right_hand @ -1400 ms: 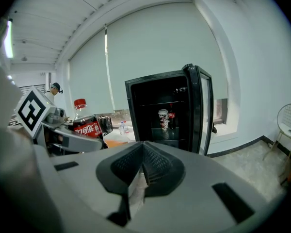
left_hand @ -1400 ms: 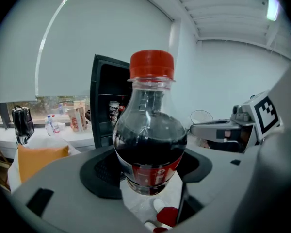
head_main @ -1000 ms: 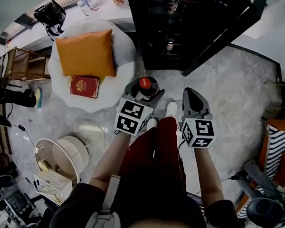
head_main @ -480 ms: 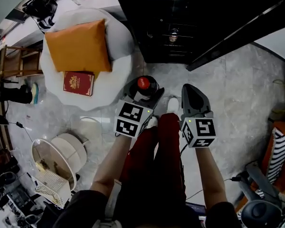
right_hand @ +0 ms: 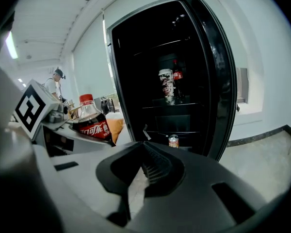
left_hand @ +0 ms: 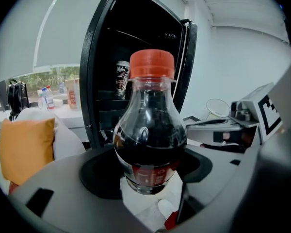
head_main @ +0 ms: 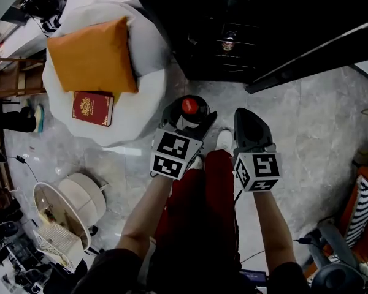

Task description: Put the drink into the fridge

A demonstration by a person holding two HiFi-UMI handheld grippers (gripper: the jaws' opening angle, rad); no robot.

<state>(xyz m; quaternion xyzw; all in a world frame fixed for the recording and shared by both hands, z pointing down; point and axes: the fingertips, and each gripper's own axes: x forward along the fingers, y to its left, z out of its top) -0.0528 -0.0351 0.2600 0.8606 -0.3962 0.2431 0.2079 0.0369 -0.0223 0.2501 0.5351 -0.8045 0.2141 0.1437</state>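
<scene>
Ahead across the marble floor, faces a black fridge (head_main: 233,35), door swung wide open. Stands just beside a white round table (head_main: 144,97) bearing an orange cushion (head_main: 92,63) and a red book (head_main: 92,108). Holds left gripper (head_main: 193,116) and right gripper (head_main: 250,124) side by side, short of the fridge. Clamps cola bottle (left_hand: 150,144) upright in the left jaws, spread wide round its body, red cap up. Shows right jaws pressed together, nothing between. Leaves a small can (head_main: 228,43) on a low fridge shelf

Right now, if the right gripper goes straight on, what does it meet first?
Probably the open fridge, around the small can standing low inside it; depth is unclear.
</scene>
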